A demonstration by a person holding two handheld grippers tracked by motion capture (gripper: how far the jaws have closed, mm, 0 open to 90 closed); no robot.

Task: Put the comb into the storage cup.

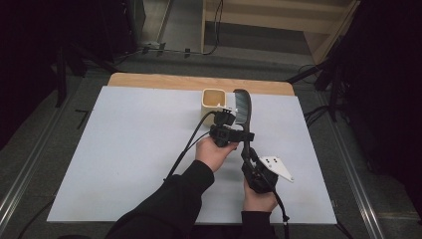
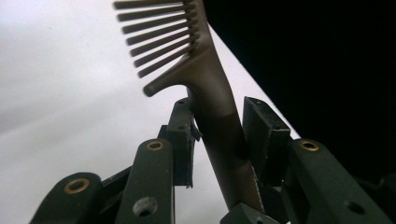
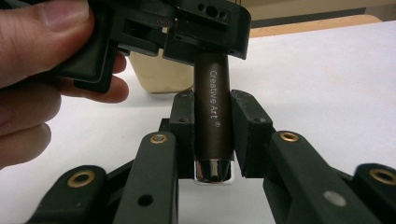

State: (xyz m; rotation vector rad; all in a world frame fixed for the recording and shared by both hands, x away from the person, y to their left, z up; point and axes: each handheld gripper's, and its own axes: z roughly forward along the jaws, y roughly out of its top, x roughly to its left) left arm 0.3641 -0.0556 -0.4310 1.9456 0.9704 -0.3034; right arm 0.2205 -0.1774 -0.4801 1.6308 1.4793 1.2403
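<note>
Both hand-held grippers clamp one dark comb [image 1: 243, 117]: right hand-held gripper [image 3: 212, 135] on its handle end, left hand-held gripper [image 2: 217, 140] higher up, above the white tabletop [image 1: 124, 139], near a cream cup [image 1: 214, 98].

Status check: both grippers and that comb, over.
Right gripper shut on comb handle end. Left gripper around the handle below the teeth, grip unclear. Beige cup just left of the teeth; nothing blocking.
</note>
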